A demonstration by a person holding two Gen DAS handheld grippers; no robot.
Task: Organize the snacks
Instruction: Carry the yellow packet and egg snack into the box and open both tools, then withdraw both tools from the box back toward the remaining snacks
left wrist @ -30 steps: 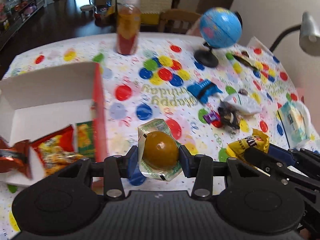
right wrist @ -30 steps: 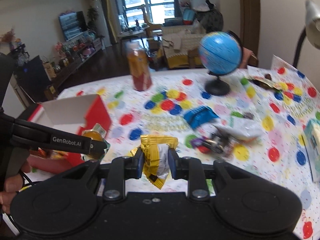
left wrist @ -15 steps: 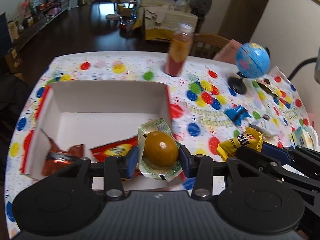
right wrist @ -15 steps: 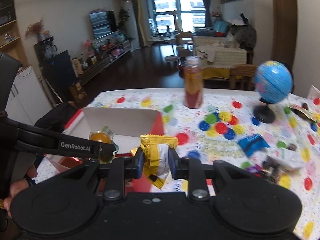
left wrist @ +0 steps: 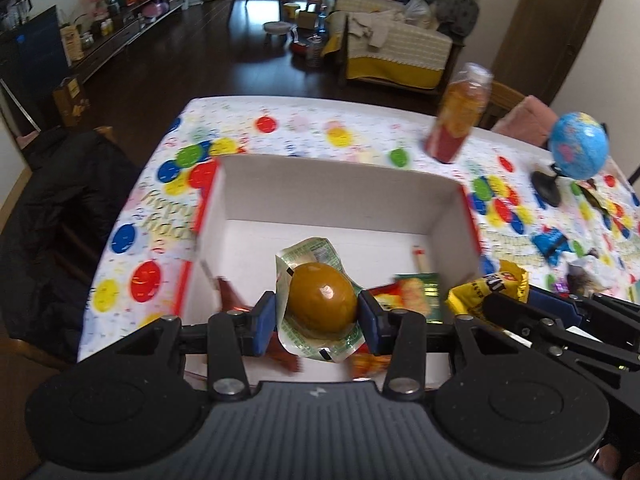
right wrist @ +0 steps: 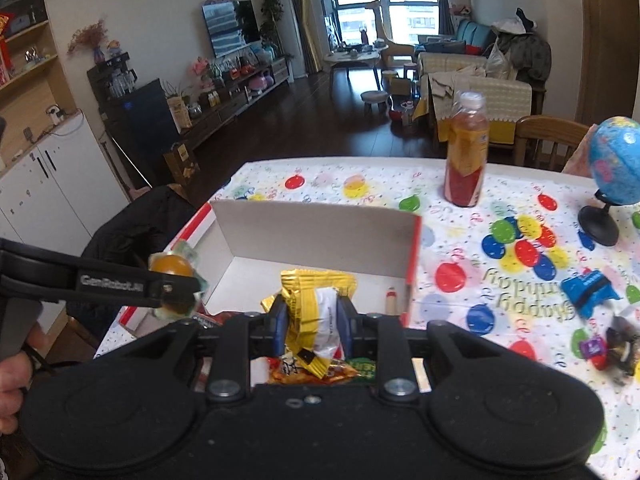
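Left wrist view: the left gripper (left wrist: 318, 314) is clamped on one packaged egg (left wrist: 322, 297), a brown ovoid in a clear green-printed wrapper, with a blue pad pressing each side. The grip sits across the widest part, which should keep the rounded item from slipping. It hangs over the near part of the open white box (left wrist: 340, 196), the judged collection point for the snacks. Inside the box lie one red-and-yellow snack bag (left wrist: 412, 296), one dark red packet (left wrist: 230, 294) at the near left, blurred, and one small stick-shaped item (left wrist: 419, 258). The right gripper's arm enters from the right edge, carrying one yellow packet (left wrist: 486, 286)

Right wrist view: the right gripper (right wrist: 311, 330) is closed on the yellow packet (right wrist: 316, 312), held upright by its middle, just above the box's near end, so both loads appear positioned for release into it. On the balloon-print tablecloth (right wrist: 360, 188) stand one drink bottle (right wrist: 466, 156) and one blue globe (right wrist: 614, 160), both well apart from the box. One blue wrapper (right wrist: 588, 290) and a small cluster of loose sweets (right wrist: 608, 350), too blurred to count, remain outside it
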